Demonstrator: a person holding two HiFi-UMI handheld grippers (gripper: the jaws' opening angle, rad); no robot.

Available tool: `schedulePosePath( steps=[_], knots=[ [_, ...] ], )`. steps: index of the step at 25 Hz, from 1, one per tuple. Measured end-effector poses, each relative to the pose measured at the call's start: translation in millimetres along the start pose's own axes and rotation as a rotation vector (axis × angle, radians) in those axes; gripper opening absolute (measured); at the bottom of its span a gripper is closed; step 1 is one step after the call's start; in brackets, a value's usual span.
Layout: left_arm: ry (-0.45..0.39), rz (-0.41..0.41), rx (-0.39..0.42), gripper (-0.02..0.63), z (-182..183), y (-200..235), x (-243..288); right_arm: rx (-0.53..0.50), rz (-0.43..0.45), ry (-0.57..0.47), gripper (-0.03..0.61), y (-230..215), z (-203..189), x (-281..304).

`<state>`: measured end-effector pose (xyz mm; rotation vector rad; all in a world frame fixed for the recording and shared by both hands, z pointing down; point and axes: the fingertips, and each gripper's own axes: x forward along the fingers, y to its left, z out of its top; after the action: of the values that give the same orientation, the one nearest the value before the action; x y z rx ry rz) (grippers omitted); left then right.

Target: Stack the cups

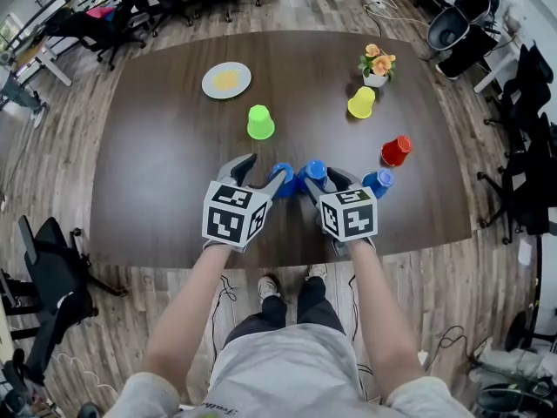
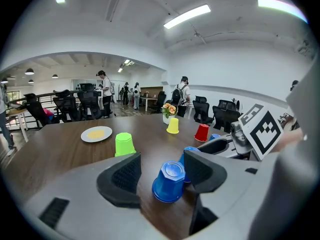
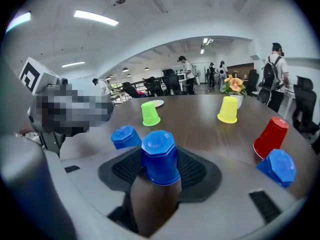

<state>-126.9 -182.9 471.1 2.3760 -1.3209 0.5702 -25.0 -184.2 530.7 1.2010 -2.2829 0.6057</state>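
From the head view, the dark worktop (image 1: 148, 172) carries cups standing upside down. A green cup (image 1: 259, 122) and a yellow cup (image 1: 361, 103) are farther out, a red cup (image 1: 396, 151) is off to the right, and three blue ones sit along the near edge. The left gripper (image 1: 264, 167) reaches to the left blue cup (image 1: 283, 181) and the right gripper (image 1: 320, 179) to the middle blue cup (image 1: 314, 172). These two cups stand just beside each other (the right-hand blue cup (image 1: 378, 182) sits apart, near the red one).

In the left gripper view, the jaws stand released and wide. The left blue cup is on the worktop between them, nearer the right-hand pad and clear of the other. The middle blue cup peeks out behind that pad.

In the right gripper view, the jaws are likewise spread, one on either side of the middle blue cup. It stands on its rim between the pads, and I see no squeeze on it. The left blue cup is just to its left.
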Motion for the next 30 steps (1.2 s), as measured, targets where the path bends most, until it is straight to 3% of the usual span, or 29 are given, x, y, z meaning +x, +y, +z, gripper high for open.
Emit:
schedulePosePath(
  steps=[6,17,22,30],
  knots=[
    [-0.014,-0.019,0.008,0.268,4.9,-4.9,-3.4,0.007,-0.025,-0.049,0.222,0.5,10.6,-16.5],
    [-0.042,-0.123,0.08,0.268,31.0,-62.9,19.9,0.049,-0.235,-0.136,0.222,-64.0,10.0,-89.9],
    [-0.041,-0.158,0.106,0.27,39.4,-90.8,35.5,0.068,-0.31,-0.125,0.222,-99.9,-5.5,-110.4],
    [-0.019,-0.153,0.116,0.27,39.4,-99.1,53.8,0.091,-0.323,-0.085,0.229,-129.1,-23.2,-96.2]
  ],
)
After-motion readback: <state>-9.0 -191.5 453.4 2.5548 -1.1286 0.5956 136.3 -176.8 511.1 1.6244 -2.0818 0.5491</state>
